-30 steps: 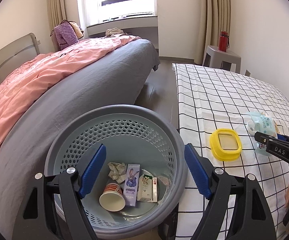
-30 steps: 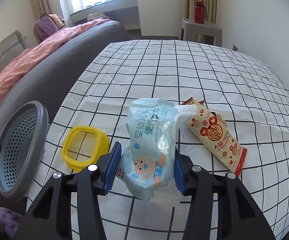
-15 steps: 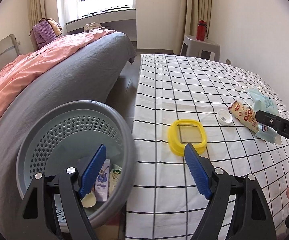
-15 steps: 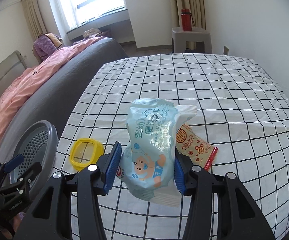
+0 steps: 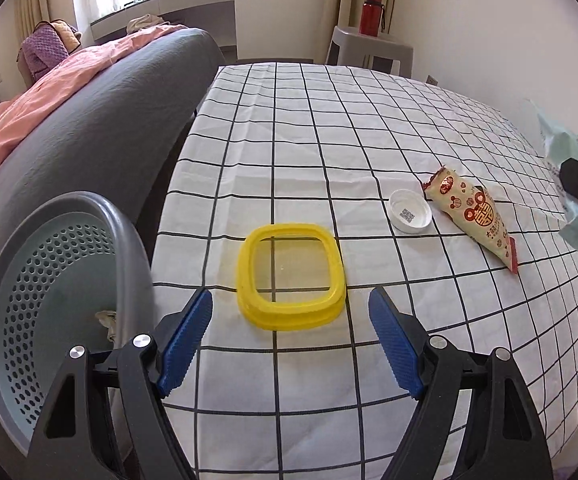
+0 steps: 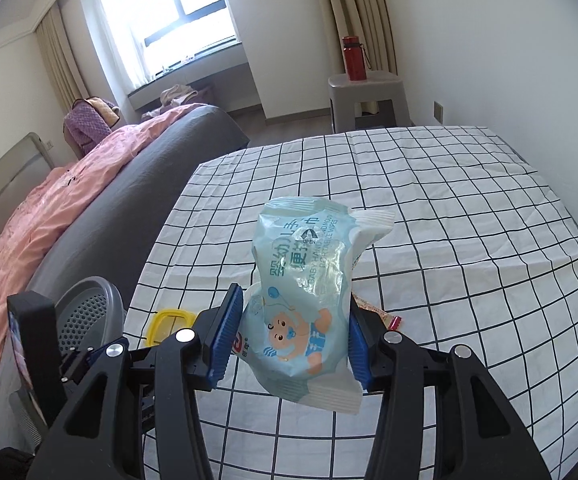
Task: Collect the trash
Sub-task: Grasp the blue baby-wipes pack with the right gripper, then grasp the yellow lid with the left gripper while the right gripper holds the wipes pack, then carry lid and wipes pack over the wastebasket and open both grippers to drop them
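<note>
Fingers (image 5: 185,340) spread wide before yellow lid (image 5: 291,276).

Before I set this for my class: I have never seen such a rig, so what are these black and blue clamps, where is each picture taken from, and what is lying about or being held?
There is no robot here. A person holds a two-finger claw in each hand, and each claw carries a wide-angle camera looking out along its fingers.

The left camera view shows the left claw open and empty above a checked cloth. On the cloth lie a yellow frame-shaped lid, a white cap and a red-patterned snack wrapper. A grey perforated basket stands beside the cloth, with crumpled paper inside.

The right camera view shows the right claw shut on a pale blue baby-wipes pack, lifted above the cloth.
</note>
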A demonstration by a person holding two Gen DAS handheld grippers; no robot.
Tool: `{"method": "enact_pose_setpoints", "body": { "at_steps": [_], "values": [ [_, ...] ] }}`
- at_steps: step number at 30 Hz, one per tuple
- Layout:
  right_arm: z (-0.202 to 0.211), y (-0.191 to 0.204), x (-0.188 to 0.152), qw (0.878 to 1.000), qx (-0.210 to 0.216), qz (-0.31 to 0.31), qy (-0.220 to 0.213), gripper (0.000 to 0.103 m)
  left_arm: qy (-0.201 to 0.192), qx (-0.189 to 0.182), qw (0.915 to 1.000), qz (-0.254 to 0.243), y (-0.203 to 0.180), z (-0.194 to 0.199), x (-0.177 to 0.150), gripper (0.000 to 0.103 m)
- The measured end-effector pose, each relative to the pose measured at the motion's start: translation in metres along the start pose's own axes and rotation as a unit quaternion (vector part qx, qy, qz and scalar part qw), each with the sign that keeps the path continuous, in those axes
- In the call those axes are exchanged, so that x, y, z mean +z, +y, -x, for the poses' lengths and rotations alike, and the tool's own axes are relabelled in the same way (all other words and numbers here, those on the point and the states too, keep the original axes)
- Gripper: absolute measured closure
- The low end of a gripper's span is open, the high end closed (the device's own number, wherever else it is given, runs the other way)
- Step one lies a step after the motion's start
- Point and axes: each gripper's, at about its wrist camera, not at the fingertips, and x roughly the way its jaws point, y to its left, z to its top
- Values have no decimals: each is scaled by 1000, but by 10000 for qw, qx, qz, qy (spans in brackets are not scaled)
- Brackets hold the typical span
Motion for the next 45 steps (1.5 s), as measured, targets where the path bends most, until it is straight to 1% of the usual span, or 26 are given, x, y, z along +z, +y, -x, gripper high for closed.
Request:
{"method": "enact_pose_setpoints", "body": {
  "at_steps": [7, 13, 15, 21, 24, 31, 37, 40, 45],
  "values": [
    [5, -5, 2, 10000, 30, -70, -62, 56, 213, 89, 9997, -57, -7, -25, 6, 26],
    [5, -5, 1, 10000, 37, -68, -41, 56, 229, 179, 9995, -91, -8, -36, 10, 27],
    [4, -5, 1, 10000, 37, -56, -37, 56, 191, 193, 9996, -74, -7, -38, 10, 34],
    [5, -4, -1, 10000, 36, -47, -32, 56, 115, 147, 9998, -92, -6, -34, 7, 36],
    [6, -2, 0, 10000, 38, -16, -41, 56, 24, 181, 9998, -79, -4, -25, 3, 36],
    [4, 5, -3, 9999, 28, 99, -26, 56, -405, 329, 9985, -153, 4, 14, -4, 36],
    [3, 18, -7, 9996, 42, 275, -37, 56, -744, 418, 9963, -29, 23, 48, -5, 36],
    [2, 27, -9, 9992, 69, 386, -31, 56, -954, 616, 9935, 9, 33, 63, -9, 36],
    [0, 46, -13, 9981, 136, 597, -37, 56, -1148, 732, 9906, 148, 51, 83, -18, 36]
  ]
}}
